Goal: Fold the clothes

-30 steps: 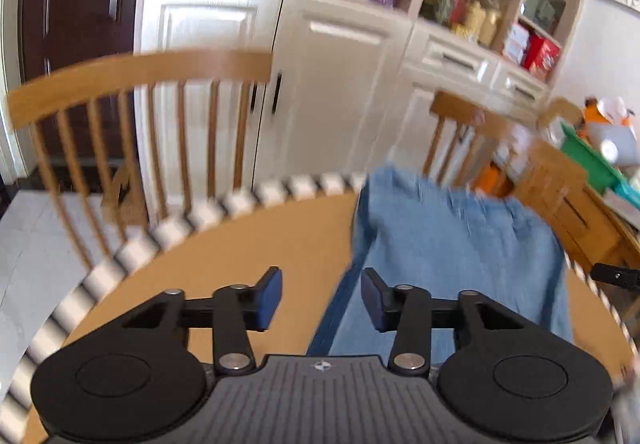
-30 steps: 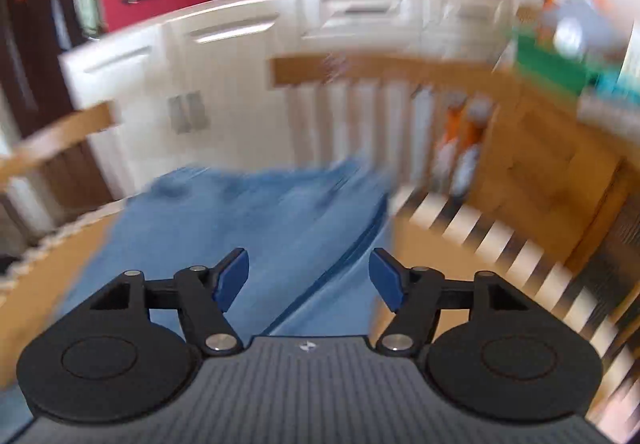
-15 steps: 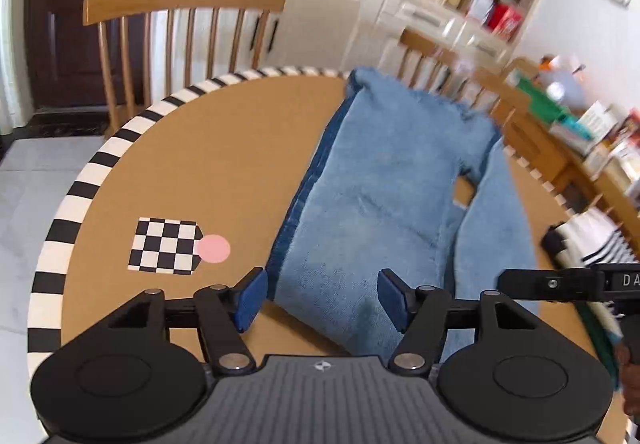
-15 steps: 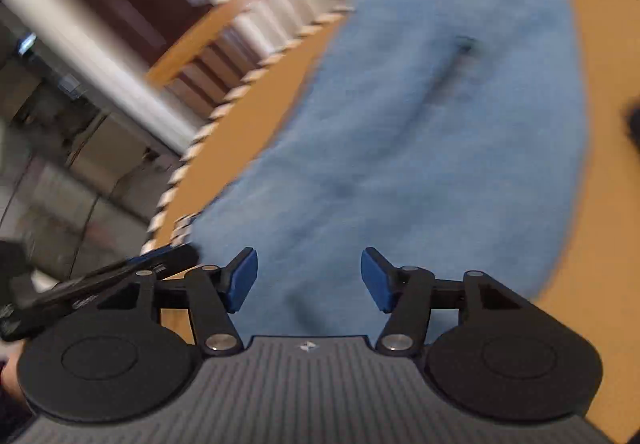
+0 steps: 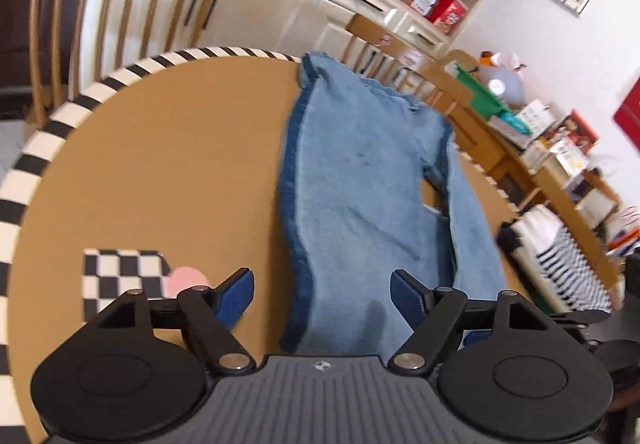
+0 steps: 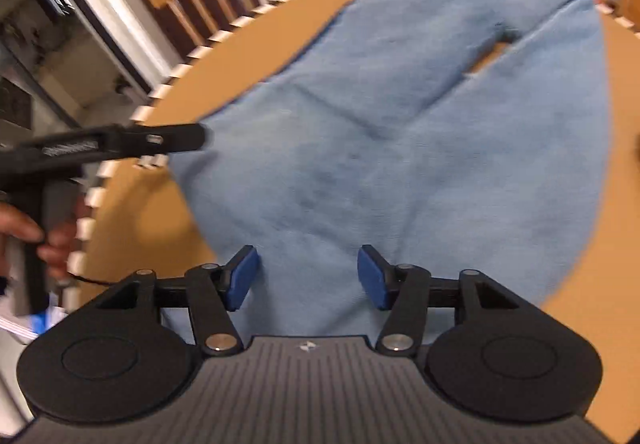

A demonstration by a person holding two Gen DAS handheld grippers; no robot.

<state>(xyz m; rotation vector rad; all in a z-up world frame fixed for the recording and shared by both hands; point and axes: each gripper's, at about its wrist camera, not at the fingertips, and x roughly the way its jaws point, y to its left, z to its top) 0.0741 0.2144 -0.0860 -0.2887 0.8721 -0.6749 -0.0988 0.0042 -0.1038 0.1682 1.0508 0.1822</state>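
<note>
left claw (image 5: 322, 294) opening, empty | right claw (image 6: 308, 276) closing, empty | one jeans (image 5: 360, 195)

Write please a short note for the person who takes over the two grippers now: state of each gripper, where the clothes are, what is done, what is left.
Left gripper: fingers opening, holding nothing, over the near end of the jeans.
Right gripper: fingers closing, pads not yet on cloth; the jeans lie under them.
Jeans: spread flat on the round table, legs slightly apart, far end at the far edge.
Striped garment: lying at the table's right side.
Done: jeans laid out; no fold is visible.
Left: grasp the near end, fold the jeans, then probably the striped garment.
</note>
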